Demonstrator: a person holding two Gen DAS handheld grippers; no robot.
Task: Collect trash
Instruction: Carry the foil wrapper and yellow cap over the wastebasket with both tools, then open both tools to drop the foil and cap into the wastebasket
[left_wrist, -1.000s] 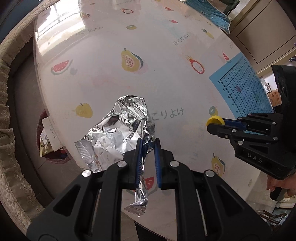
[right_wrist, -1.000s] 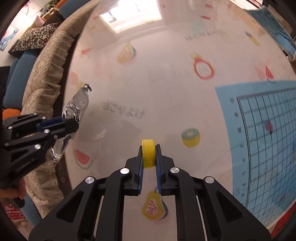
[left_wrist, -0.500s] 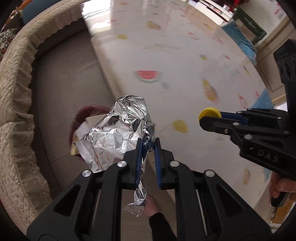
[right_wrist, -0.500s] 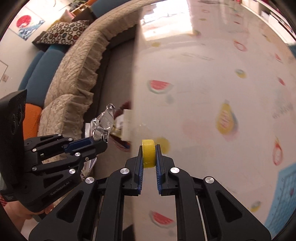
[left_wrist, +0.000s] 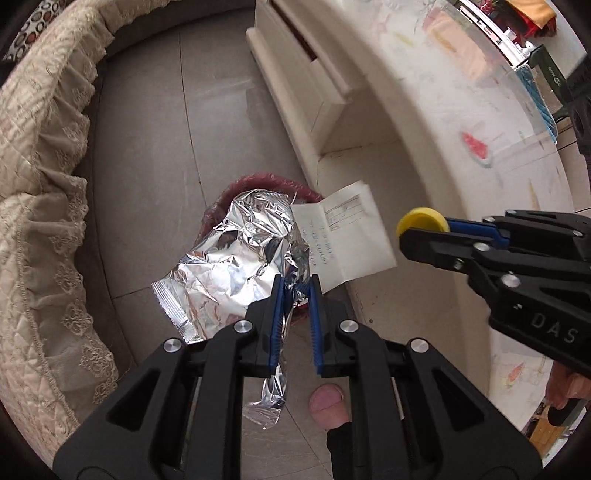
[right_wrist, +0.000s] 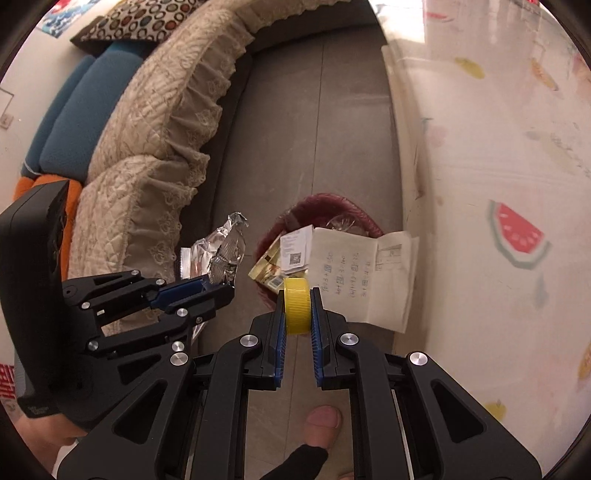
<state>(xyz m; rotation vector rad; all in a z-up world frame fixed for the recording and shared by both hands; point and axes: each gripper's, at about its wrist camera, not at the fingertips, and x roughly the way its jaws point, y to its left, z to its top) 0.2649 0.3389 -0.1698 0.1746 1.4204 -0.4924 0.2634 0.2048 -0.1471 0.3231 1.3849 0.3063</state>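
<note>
The foil wrapper (left_wrist: 236, 254) covers most of the dark red bin (left_wrist: 266, 179) in the left wrist view, so only the far rim shows; in the right wrist view the folded paper (right_wrist: 364, 275) hides the bin's right side. The handwriting on that paper is too small to read. The wrapper's lower tail passes behind the left gripper's fingers (left_wrist: 276, 314). The fruit prints on the worktop (right_wrist: 491, 155) are smeared by blur. The right gripper (left_wrist: 423, 230) is cut off by the frame's right edge, as is the hand (left_wrist: 570, 386) holding it.
</note>
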